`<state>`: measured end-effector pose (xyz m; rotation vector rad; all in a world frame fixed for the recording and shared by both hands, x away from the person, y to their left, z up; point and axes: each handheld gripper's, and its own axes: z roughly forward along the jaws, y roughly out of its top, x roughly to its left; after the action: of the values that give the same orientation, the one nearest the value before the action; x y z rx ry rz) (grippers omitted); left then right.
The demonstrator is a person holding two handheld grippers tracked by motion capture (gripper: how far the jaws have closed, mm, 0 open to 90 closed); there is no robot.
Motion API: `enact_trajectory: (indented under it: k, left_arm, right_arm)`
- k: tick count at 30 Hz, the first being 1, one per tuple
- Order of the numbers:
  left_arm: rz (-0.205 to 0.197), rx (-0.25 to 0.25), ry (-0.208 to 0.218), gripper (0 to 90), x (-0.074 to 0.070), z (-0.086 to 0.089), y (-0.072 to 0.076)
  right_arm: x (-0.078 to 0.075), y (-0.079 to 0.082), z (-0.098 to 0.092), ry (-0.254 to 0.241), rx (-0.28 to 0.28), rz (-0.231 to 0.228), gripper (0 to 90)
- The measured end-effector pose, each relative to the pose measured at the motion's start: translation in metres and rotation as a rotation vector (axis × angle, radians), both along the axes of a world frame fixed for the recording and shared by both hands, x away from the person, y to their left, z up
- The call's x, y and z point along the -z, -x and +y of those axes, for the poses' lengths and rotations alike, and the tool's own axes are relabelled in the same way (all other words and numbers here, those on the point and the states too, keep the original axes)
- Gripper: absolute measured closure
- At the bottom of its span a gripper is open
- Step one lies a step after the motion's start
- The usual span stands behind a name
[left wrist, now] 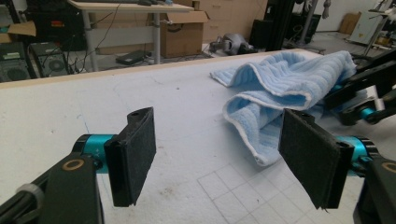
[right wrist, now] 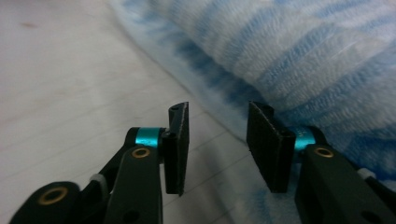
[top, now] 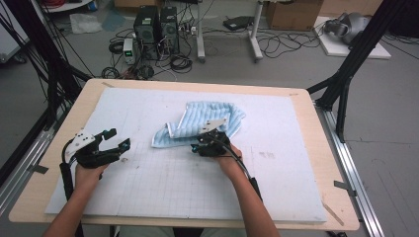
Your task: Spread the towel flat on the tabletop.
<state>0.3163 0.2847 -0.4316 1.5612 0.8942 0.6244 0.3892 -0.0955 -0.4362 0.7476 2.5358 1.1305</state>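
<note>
A light blue striped towel [top: 203,118] lies crumpled on the white gridded mat [top: 148,187], a little right of centre. My right gripper [top: 197,146] sits low at the towel's near edge with its jaws apart. In the right gripper view the towel [right wrist: 289,56] lies just ahead of that gripper [right wrist: 218,140], and nothing is between its pads. My left gripper [top: 120,138] hovers at the left side of the mat, well apart from the towel. It stands wide open and empty [left wrist: 215,154], facing the towel [left wrist: 289,79] and the right gripper [left wrist: 359,100] beyond.
The mat covers a wooden table [top: 316,123] with a bare rim. Black frame struts [top: 346,74] stand at both back corners. On the floor behind are computer towers [top: 155,29], cables and cardboard boxes [top: 291,15].
</note>
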Motion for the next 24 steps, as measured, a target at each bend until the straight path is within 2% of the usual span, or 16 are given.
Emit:
enact_trajectory:
  k: [2,3,5,7,8,9,11,15,16,17,18,19,20,22,24]
  left_arm:
    - [0.001,-0.002,0.002,27.9,0.000,0.001,0.000]
    - [0.001,-0.005,0.003,27.9,0.000,0.001,0.000]
    - [0.001,-0.006,0.002,27.9,0.000,0.002,0.000]
    - [0.002,-0.008,0.003,27.9,0.000,0.002,0.000]
    - [0.002,-0.007,0.004,27.9,0.000,0.002,0.000]
    - [0.002,-0.007,0.002,27.9,0.000,0.002,0.000]
    - [0.001,-0.003,-0.003,27.9,0.000,0.001,0.000]
    - [0.002,-0.008,0.003,27.9,0.000,0.001,0.000]
    - [0.003,-0.008,0.004,27.9,0.000,0.002,0.000]
    - [0.002,-0.007,0.003,27.9,0.000,0.002,0.000]
    - [0.002,-0.007,0.003,27.9,0.000,0.002,0.000]
    - [0.002,-0.007,0.002,27.9,0.000,0.002,0.000]
    - [0.002,-0.007,0.002,27.9,0.000,0.002,0.000]
    - [0.004,-0.009,0.002,27.9,0.000,0.002,0.000]
    - [0.004,-0.009,0.003,27.9,0.000,0.003,0.000]
  right_arm:
    - [0.006,-0.006,0.005,0.020,0.028,-0.014,56.4]
    - [0.009,-0.008,0.007,0.049,0.037,-0.027,56.0]
    - [0.010,-0.011,0.006,0.029,0.037,-0.007,57.7]
    - [0.010,-0.012,0.005,0.023,0.027,0.010,65.2]
    - [0.010,-0.012,0.005,0.023,0.027,0.010,65.2]
    - [0.009,-0.013,0.004,0.025,0.016,0.011,71.1]
    - [0.008,-0.018,-0.002,0.006,0.020,0.033,76.2]
    - [0.008,-0.018,-0.001,0.030,0.021,0.008,84.4]
    - [0.008,-0.018,-0.002,0.023,0.017,0.015,84.9]
    - [0.008,-0.018,-0.004,0.009,0.011,0.043,85.0]
    - [0.008,-0.018,-0.004,0.009,0.011,0.043,85.0]
    - [0.005,-0.015,-0.009,0.004,-0.002,0.067,85.0]
    - [0.005,-0.015,-0.009,0.004,-0.002,0.067,85.0]
    - [0.002,-0.004,-0.016,-0.024,-0.034,0.105,84.9]
    - [0.001,0.001,-0.019,-0.029,-0.045,0.110,84.8]
